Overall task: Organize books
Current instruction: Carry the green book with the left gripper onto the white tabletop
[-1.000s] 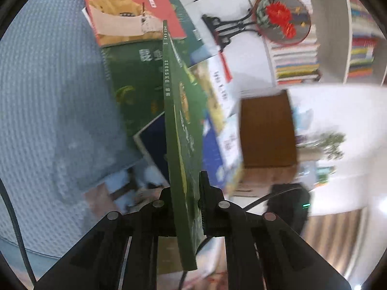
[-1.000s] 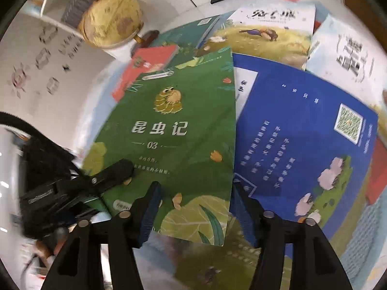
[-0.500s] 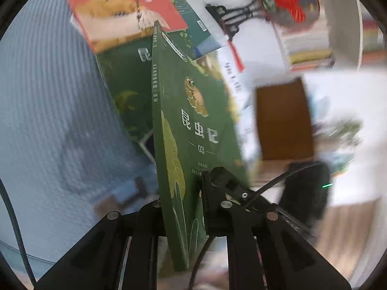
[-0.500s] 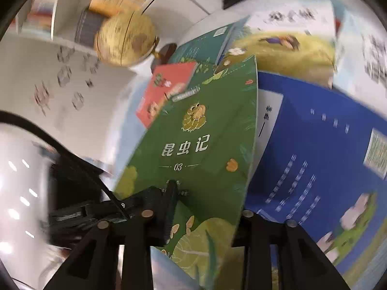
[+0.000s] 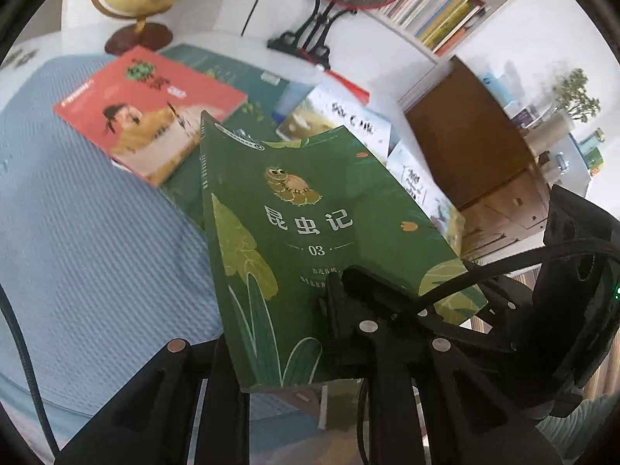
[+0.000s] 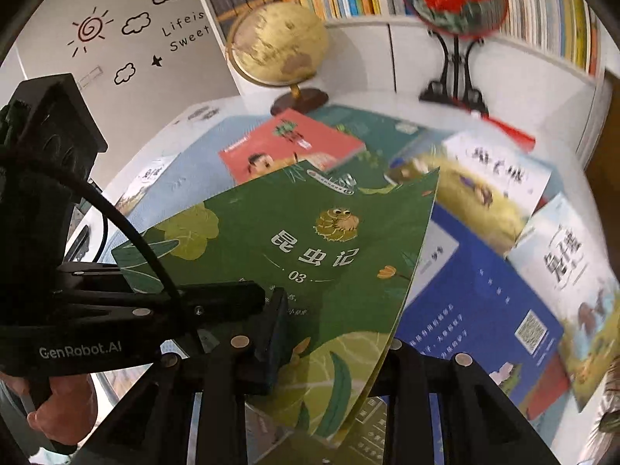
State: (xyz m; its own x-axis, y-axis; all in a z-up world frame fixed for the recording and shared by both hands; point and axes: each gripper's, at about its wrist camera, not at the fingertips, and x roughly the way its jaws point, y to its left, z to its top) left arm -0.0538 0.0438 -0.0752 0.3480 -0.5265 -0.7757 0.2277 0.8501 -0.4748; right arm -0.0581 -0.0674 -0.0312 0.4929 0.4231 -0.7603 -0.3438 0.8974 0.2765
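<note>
The green book (image 5: 306, 232) has a smooth paper cover with a soft sheen, bending a little under its own weight. Beneath it lies a blue cloth (image 5: 97, 240), matt and ribbed in a fine weave. Beside the green book, the red book (image 5: 151, 112) and the blue book (image 6: 476, 294) show the same slick paper covers. Behind the green book stands a globe (image 6: 279, 44) with a dull, yellowed surface on a dark polished wooden base. The grippers' fingers (image 6: 277, 333) look like matt black plastic, set with small shiny metal pins.
</note>
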